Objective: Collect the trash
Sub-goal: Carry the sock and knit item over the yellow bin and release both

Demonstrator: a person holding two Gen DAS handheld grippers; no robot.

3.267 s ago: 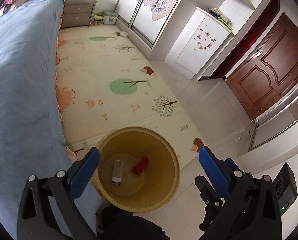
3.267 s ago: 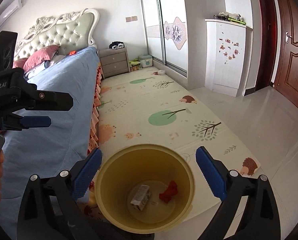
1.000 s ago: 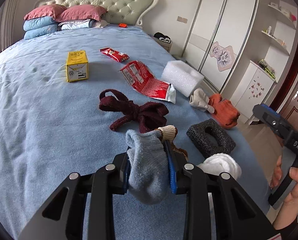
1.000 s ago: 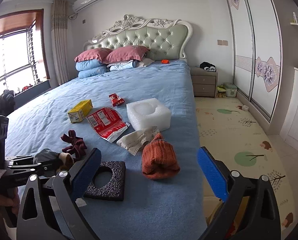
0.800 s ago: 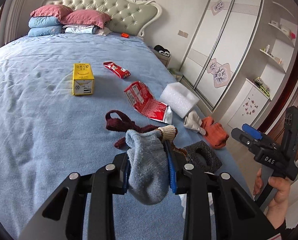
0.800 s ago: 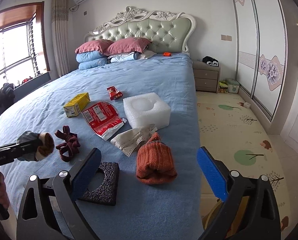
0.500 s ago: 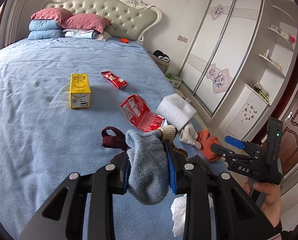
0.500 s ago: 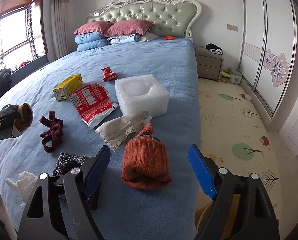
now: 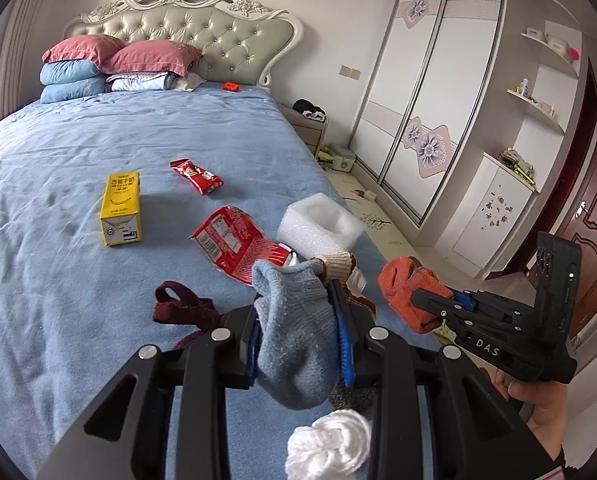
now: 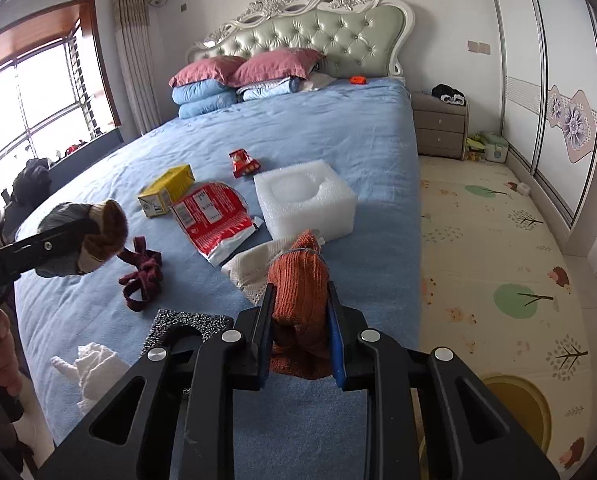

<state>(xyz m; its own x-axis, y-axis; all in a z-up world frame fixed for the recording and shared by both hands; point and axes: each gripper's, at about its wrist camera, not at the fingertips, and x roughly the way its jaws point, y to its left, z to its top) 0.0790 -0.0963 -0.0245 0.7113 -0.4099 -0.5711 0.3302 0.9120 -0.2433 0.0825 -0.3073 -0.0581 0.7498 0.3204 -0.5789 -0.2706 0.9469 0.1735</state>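
Note:
My left gripper (image 9: 296,300) is shut on a rolled grey sock (image 9: 294,332) with a tan cuff, held up above the blue bed (image 9: 78,280). My right gripper (image 10: 300,304) is closing, its blue pads pressing both sides of an orange knitted sock (image 10: 300,280) near the bed's right edge. In the left wrist view the right gripper (image 9: 426,300) shows from the side with the orange sock (image 9: 398,280) in it. On the bed lie a yellow carton (image 9: 121,210), a small red wrapper (image 9: 196,176), a torn red packet (image 9: 234,244) and a white foam block (image 9: 318,228).
A maroon ribbon (image 10: 140,276), a black foam piece (image 10: 186,328), a white lace cloth (image 10: 254,268) and a crumpled white wad (image 10: 94,368) lie near the grippers. The yellow bin (image 10: 518,408) stands on the play mat (image 10: 498,240) at the bed's foot. A nightstand (image 10: 440,128) is beyond.
The right gripper went from wide open to pinched on the orange sock as it moved in over it. The left gripper rose with the grey sock still in it.

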